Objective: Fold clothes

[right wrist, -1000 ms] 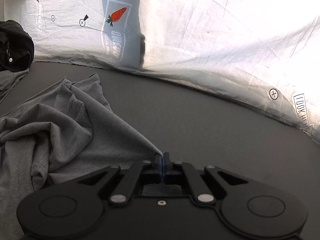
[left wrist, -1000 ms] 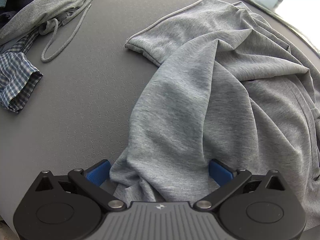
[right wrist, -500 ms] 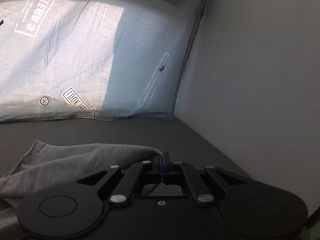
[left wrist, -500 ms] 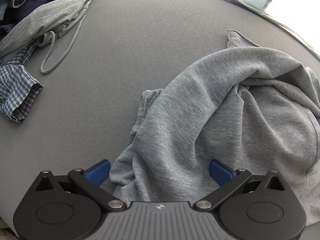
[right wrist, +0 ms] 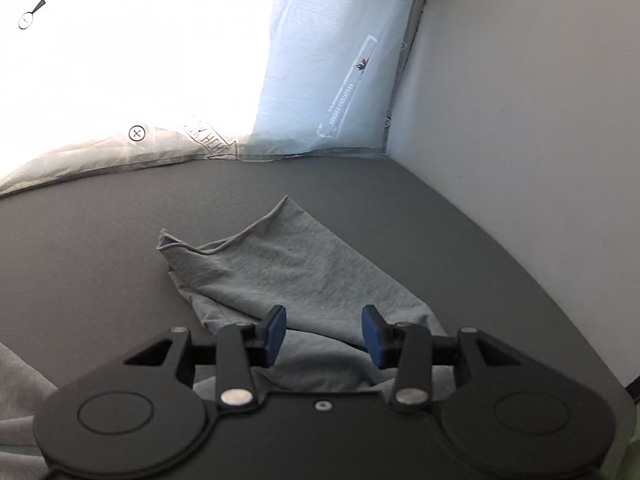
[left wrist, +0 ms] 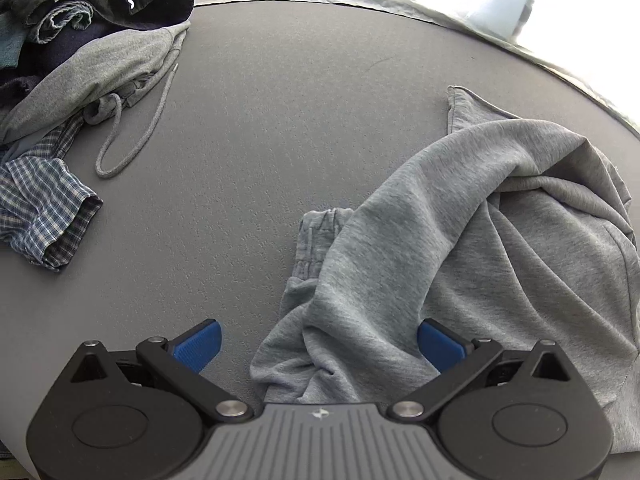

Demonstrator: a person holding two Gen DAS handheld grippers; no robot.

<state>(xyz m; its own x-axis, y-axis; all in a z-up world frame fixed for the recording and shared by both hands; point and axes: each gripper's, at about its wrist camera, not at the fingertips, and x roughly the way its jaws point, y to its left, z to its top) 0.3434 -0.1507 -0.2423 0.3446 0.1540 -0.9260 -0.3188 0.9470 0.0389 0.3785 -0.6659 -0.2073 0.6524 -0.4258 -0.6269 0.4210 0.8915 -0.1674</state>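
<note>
A light grey garment lies bunched on the dark grey surface at the right of the left wrist view. My left gripper is open, its blue pads spread wide, with a fold of the garment lying between them. In the right wrist view one end of the same grey garment lies flat ahead. My right gripper is open just above that cloth and holds nothing.
A pile of other clothes sits at the far left, with a grey hooded top and its drawstring and a plaid shirt. A white printed sheet hangs at the back. A white wall stands at the right.
My right gripper, shut on a corner of the garment before, has swung right, laid the cloth down and opened. The garment has shifted right in the left view.
</note>
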